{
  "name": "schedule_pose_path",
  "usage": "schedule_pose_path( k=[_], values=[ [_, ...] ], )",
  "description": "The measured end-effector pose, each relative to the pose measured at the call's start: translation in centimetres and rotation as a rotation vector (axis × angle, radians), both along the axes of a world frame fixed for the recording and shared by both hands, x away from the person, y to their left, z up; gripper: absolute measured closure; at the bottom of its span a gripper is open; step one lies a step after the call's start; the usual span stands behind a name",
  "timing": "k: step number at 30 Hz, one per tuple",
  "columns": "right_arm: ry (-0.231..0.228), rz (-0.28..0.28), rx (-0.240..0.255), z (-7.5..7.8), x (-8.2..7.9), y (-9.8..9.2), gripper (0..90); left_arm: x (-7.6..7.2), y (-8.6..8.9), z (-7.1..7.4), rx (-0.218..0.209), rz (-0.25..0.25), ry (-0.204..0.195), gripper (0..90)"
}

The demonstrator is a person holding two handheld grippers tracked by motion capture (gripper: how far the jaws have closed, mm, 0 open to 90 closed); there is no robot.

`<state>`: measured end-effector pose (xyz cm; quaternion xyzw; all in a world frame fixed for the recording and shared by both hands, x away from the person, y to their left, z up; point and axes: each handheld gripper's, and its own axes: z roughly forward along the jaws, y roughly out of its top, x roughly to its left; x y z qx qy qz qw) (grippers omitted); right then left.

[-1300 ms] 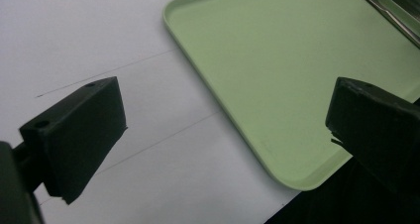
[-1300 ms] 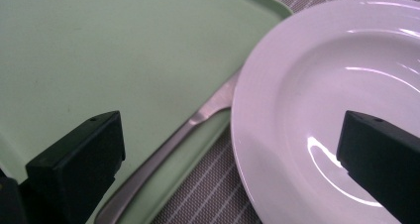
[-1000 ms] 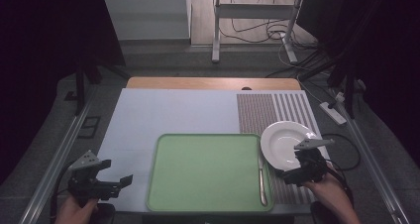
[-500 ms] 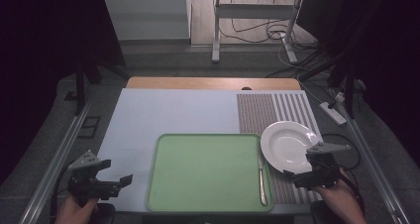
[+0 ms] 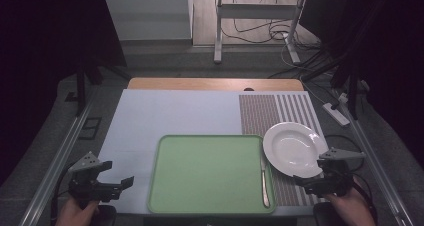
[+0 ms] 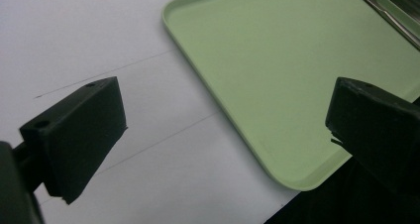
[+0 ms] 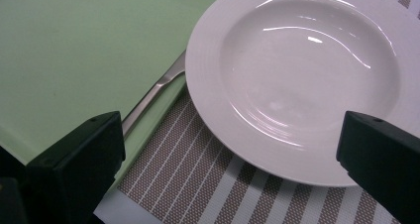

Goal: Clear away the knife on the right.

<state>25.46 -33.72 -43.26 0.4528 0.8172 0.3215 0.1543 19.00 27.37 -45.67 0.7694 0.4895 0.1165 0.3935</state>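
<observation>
Plate, white, deep, empty, sits on striped placemat at about 4 o'clock of the desk, its left rim touching or overlapping the right edge of the green tray. Right gripper just at plate's 5 o'clock, near desk edge, jaws wide apart, holding nothing, pointed toward 10 o'clock; right hand wraps the grip from below, low and level. In right gripper view both jaws frame the plate, rim near but not touched. Knife lies inside tray along its right wall, near-far orientation, handle end toward the person; seen also in right gripper view. Left gripper at 7 o'clock, off tray's left edge, over the white mat, jaws apart and empty, aimed toward 3 o'clock; left hand grips it from below. Left gripper view: jaws straddle the tray's near-left corner, no contact. Wooden strip at far desk edge, 12 o'clock.
</observation>
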Motion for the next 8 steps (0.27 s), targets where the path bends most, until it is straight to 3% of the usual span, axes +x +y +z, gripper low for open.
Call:
schedule_pose_path(
  k=[8],
  values=[
    [0.006,-0.009,-0.010,0.03,-0.67,-0.22,0.0,-0.02,0.04,0.03,-0.002,-0.001,-0.002,2.0]
  ],
)
